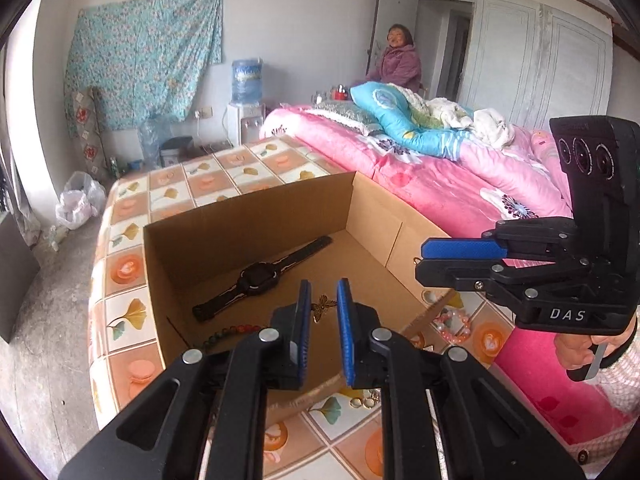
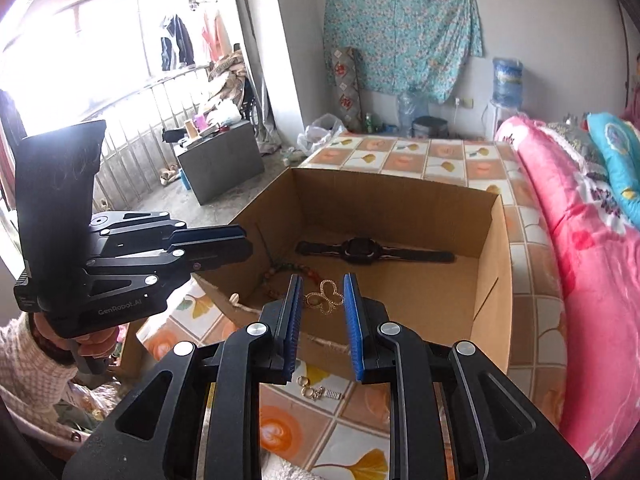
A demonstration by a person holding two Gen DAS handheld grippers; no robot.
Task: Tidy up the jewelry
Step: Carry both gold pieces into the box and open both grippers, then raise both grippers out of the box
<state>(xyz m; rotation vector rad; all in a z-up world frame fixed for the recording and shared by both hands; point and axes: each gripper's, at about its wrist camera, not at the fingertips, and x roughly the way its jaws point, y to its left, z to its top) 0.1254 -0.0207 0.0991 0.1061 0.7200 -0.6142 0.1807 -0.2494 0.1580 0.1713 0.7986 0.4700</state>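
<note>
A: Reading labels first: right gripper [image 1: 424,260] body says "DAS"; left gripper [image 2: 244,246] body says "GenRopot.AI".

B: Jaw states?

A: From their own wrist cameras, both stand apart and empty. Gold earrings [image 2: 308,390] lie on the tiled tablecloth [image 2: 404,148] just before the cardboard box [image 2: 492,280].

B: Inside it?

A: Gold butterfly pendant [image 2: 326,298] nearest, bead bracelet [image 1: 228,334] beside it, black watch [image 2: 360,252] farther back.

B: View differences?

A: Pink bead bracelet [image 1: 454,326] outside the box and a seated woman [image 1: 398,60] appear only in the left wrist view.
</note>
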